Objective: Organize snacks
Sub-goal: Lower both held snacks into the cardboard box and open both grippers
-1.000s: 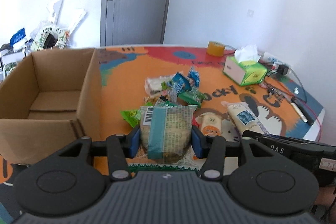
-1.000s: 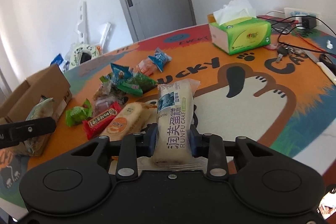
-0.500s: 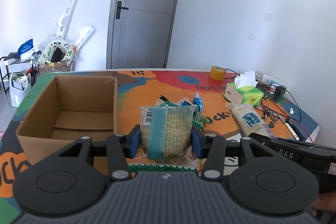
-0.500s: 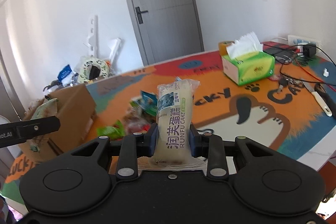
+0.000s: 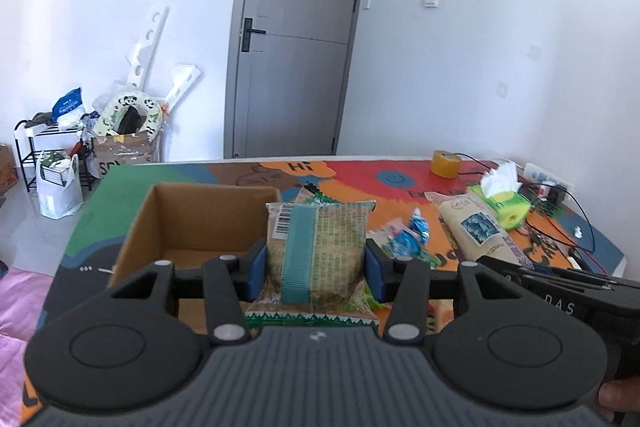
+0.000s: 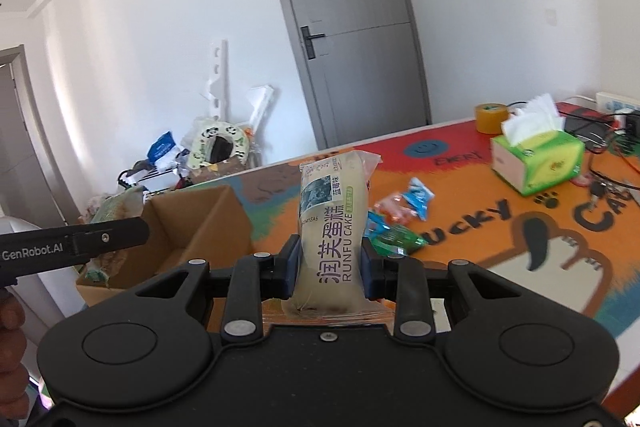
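Now both snacks have risen clear of the bench: left gripper (image 5: pixel 316 263) clamps the biscuit pack (image 5: pixel 318 247), right gripper (image 6: pixel 330 265) the cake (image 6: pixel 334 227), nearing the box (image 5: pixel 192 223) at the bench's left edge.

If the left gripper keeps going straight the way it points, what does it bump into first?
Probably the cardboard box. The left gripper, shut on a green snack pack, points slightly downward toward the box's right wall and open top, though depth is hard to judge here.

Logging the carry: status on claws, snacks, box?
Left claw shut on green-banded snack pack. Right claw shut on Runfu cake. Cardboard box open, nothing blocking.
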The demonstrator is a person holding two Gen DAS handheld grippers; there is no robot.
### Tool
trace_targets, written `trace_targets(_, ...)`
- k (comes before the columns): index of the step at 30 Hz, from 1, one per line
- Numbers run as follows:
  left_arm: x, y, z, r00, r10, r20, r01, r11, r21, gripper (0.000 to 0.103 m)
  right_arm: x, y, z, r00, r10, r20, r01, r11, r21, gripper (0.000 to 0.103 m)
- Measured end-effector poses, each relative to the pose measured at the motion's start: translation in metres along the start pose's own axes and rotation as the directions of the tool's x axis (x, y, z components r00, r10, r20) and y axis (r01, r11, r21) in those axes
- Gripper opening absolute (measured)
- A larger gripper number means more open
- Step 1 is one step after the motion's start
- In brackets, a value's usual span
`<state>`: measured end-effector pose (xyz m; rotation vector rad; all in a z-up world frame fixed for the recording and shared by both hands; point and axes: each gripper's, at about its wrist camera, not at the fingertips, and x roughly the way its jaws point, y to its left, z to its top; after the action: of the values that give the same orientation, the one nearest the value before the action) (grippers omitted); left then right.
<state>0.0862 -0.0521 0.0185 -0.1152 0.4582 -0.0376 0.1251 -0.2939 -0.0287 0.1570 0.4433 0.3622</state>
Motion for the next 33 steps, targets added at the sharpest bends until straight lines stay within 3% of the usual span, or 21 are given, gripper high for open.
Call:
trace_targets(15, 0.044, 0.077, 0.019, 0.995, 0.092, -0.023, -0.094, 0.992, -0.079, 0.048, 0.058, 0.052, 0.022, 0.995, 0.097, -0.024, -0.097, 0.995, 0.001, 0.031)
trace_targets(27, 0.087, 0.12, 0.022, 0.995, 0.049, -0.086, -0.058, 0.993, -0.107, 0.048, 0.09, 0.109, 0.023, 0.99, 0.126, -0.066, -0.129, 0.991, -0.043, 0.031)
trace_targets(33, 0.088, 0.132, 0.023, 0.997, 0.018, -0.078, -0.029, 0.989, -0.145, 0.051, 0.107, 0.118, 0.024, 0.986, 0.124, -0.113, -0.127, 0.992, -0.025, 0.031)
